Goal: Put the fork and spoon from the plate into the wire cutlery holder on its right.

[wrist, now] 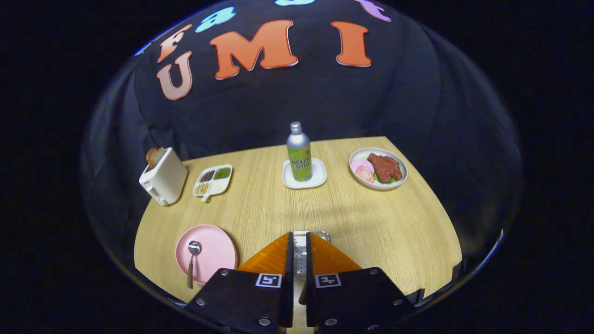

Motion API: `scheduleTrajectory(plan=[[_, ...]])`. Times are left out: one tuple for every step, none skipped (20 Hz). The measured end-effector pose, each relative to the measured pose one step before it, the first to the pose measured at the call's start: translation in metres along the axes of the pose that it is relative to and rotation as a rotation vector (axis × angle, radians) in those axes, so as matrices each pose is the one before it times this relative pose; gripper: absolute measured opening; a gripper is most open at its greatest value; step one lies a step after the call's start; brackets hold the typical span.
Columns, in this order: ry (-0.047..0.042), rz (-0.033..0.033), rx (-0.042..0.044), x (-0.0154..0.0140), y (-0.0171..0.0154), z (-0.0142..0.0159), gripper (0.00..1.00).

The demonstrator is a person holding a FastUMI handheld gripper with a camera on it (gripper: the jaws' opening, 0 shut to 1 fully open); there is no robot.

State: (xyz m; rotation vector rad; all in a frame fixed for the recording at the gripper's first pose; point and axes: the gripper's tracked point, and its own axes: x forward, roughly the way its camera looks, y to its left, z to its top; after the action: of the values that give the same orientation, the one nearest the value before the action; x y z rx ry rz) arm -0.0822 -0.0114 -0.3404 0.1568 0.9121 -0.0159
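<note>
You're hovering right over the wire cutlery holder [304, 253], which is sitting on the table just right of the pink plate [218, 248]; its perforated metal wall and rim are peeking through the narrow slot between your fingers. The gripper [301, 243] is nearly closed, fingers almost parallel with a thin gap. Something pale is showing in that gap, but I can't tell whether you're gripping the fork or just looking at the holder through the slot, so I'm not calling a grasp. The fork isn't lying on the plate, so my read is that the fork half is either done or being dropped right now. The spoon [192, 260] is what's left: it's resting on the plate's left side, shiny bowl pointing away from you, brownish handle running back over the near rim. Further out and well apart from your work area: a bottle [299, 152] standing on a white coaster, a plate of meat [378, 168] to its right, a divided tray [213, 180], and a toaster [163, 181] at the far left of the wooden table [371, 222].
</note>
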Motion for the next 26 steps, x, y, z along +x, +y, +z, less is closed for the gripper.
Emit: scheduleTrajectory(plan=[[-0.06514,-0.01598,-0.00633,-0.0042,-0.00213,0.01532,0.14],[-0.05595,-0.00602,-0.00275,-0.00452,0.00105,0.01365,0.16],[-0.05306,0.00933,0.00157,-0.00583,0.00407,0.01357,0.23],[-0.06085,0.01394,0.00618,-0.00629,0.00753,0.0136,0.27],[-0.04877,0.00187,0.00195,-0.00269,0.00363,0.01234,0.37],[-0.03581,-0.00048,-0.00142,-0.0029,0.00121,0.0059,0.43],[-0.0286,-0.00764,-0.00748,-0.00243,0.00003,0.00583,0.54],[-0.02625,-0.00675,-0.01193,-0.00169,0.00145,0.00449,0.58],[-0.02952,-0.00672,-0.0126,-0.00114,0.00246,0.00482,0.67],[-0.02837,0.00123,-0.01173,-0.00225,0.00417,0.00469,0.71],[-0.02978,0.00517,-0.0084,-0.00143,0.00617,0.0051,0.76],[-0.02787,0.00741,-0.00732,-0.00161,0.00565,0.00414,0.78],[-0.02893,0.00642,-0.00728,-0.00172,0.0063,0.00488,0.82],[-0.02432,0.01273,-0.00712,-0.0012,0.00817,0.00268,0.84],[-0.02629,0.01092,-0.00467,-0.00164,0.00813,0.00413,0.86],[-0.03046,0.02165,-0.00403,-0.0017,0.01138,0.0048,0.86],[-0.0337,0.01842,-0.0045,-0.00074,0.01147,0.00461,0.88],[-0.0307,0.02309,-0.00485,-0.00087,0.01221,0.00357,0.89],[-0.01988,0.01939,-0.00541,-0.00089,0.01225,0.00185,0.9],[-0.00683,0.02267,-0.00288,0.00136,0.01343,-0.00246,0.91],[0.01226,0.02307,-0.00207,0.00041,0.01463,-0.00544,0.91],[0.01619,0.02741,0.00182,0.00028,0.01551,-0.00681,0.92],[0.02067,0.02646,0.00252,0.00042,0.01629,-0.00719,0.92],[0.02057,0.02432,0.00355,0.00129,0.01402,-0.00693,0.93],[0.02144,0.02062,0.00087,0.00105,0.01437,-0.00775,0.94],[0.02375,0.01521,0.00069,0.00156,0.01132,-0.00855,0.94]])
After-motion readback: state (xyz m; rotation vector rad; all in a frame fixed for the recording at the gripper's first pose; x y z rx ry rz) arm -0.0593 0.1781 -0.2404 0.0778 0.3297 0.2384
